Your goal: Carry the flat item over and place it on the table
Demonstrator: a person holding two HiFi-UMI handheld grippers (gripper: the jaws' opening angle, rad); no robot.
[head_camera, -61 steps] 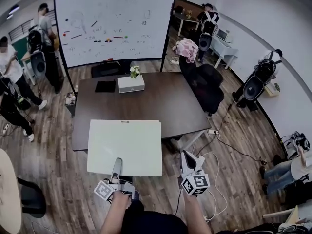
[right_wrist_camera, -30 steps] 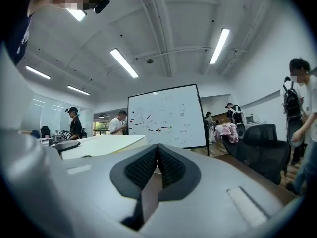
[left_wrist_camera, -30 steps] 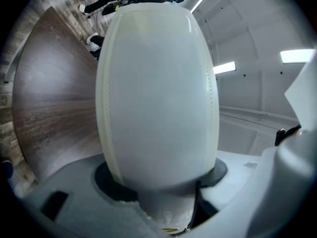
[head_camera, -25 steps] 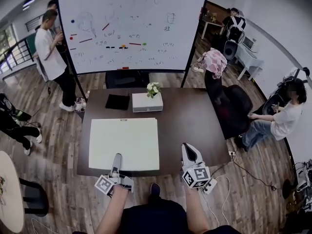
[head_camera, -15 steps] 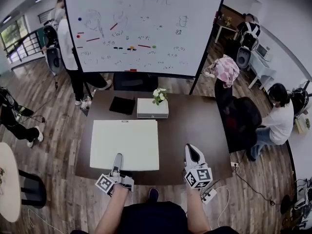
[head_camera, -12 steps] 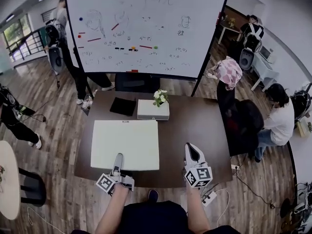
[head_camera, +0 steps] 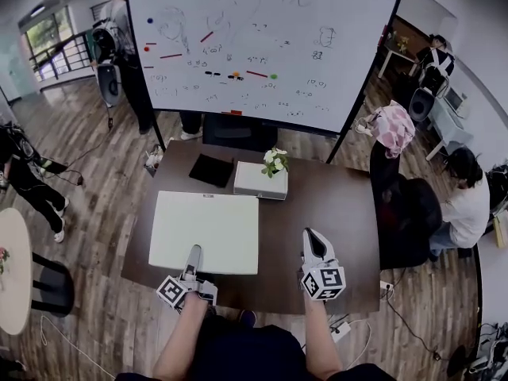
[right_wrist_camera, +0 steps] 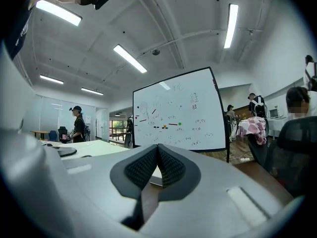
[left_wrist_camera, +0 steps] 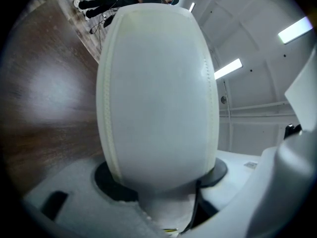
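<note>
The flat item is a large white board (head_camera: 206, 228). It lies over the left half of the dark brown table (head_camera: 333, 205), with its near edge at the table's front. My left gripper (head_camera: 191, 254) is shut on the middle of that near edge. Whether the board rests on the table top I cannot tell. In the left gripper view one white jaw fills the frame, with the board (left_wrist_camera: 242, 161) beside it and the table's wood (left_wrist_camera: 44, 93) on the other side. My right gripper (head_camera: 311, 237) hovers over the table's right front, shut and empty, its pads (right_wrist_camera: 168, 168) touching.
A white box with flowers (head_camera: 260, 179) and a flat black item (head_camera: 210, 169) sit at the table's far side, just beyond the board. A big whiteboard (head_camera: 254, 46) stands behind. A black chair (head_camera: 405, 213) and a seated person (head_camera: 468, 205) are right; a round table (head_camera: 12, 268) is left.
The board was short of the table's front edge and has come forward until it covers the table's left half. Both grippers have come forward over the table's front edge. People in the background have shifted.
</note>
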